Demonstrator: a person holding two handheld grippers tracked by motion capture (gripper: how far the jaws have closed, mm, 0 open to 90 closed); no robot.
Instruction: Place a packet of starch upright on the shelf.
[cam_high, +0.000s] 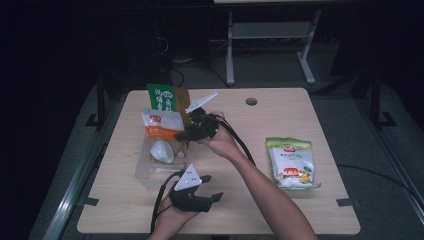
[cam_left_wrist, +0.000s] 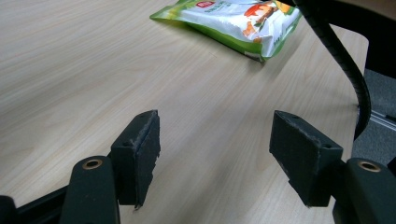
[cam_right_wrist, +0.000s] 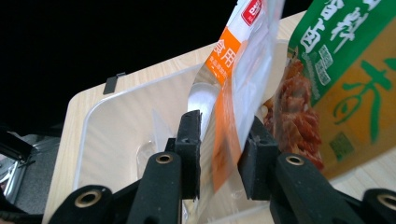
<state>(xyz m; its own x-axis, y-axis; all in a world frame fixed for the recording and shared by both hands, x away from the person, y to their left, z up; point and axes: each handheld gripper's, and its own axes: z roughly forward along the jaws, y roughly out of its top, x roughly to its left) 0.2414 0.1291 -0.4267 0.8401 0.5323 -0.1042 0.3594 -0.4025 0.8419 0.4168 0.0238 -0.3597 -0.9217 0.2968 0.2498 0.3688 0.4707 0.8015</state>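
While the left hand-held gripper (cam_high: 210, 187) hovered wide open and empty over the bare surface (cam_high: 280, 210), the right hand-held gripper (cam_right_wrist: 219, 144) stood partly open around the orange-and-white pouch (cam_right_wrist: 233, 88). That pouch stood upright in the clear bin (cam_right_wrist: 116, 135), just beside a green packet (cam_right_wrist: 345, 74).

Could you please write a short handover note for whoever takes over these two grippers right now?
Right gripper: the orange-and-white pouch stands between its jaws over the clear plastic bin; whether the pads press on it cannot be told.
Left gripper: open, nothing held, above bare table.
Done: the green-and-orange packet stands at the bin's far end.
Left: settle the pouch in the bin, then fetch the green-and-white pouch lying on the table to the right.
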